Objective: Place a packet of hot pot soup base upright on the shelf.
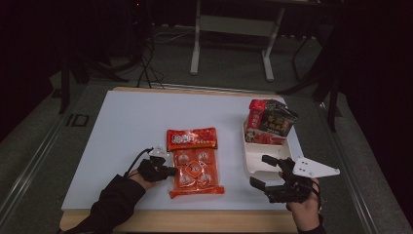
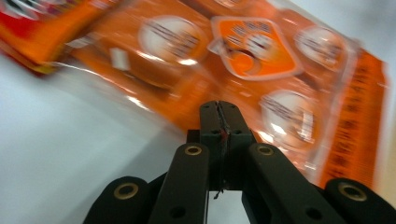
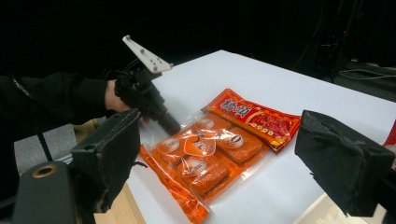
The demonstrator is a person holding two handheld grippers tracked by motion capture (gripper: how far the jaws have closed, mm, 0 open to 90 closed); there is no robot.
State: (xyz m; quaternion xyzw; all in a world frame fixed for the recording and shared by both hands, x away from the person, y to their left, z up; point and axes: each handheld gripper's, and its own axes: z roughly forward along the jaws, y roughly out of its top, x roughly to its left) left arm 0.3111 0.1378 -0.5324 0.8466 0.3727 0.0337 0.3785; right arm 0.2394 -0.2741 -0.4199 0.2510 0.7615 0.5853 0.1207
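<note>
With two packets already standing in the white tray (image 1: 251, 163) at right, the left gripper (image 1: 168, 170), jaws clamped on the edge of the orange snack pack (image 1: 196, 171) lying mid-table, has transfer pending; the right gripper (image 1: 267, 171) waits with jaws apart

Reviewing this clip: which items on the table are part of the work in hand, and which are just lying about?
In the job:
- orange snack pack, its edge at the shut left tool
- left tool

Lying about:
- red packet beside the orange pack's far end
- white tray holding red and dark packets
- right tool, open and holding nothing, near the tray
</note>
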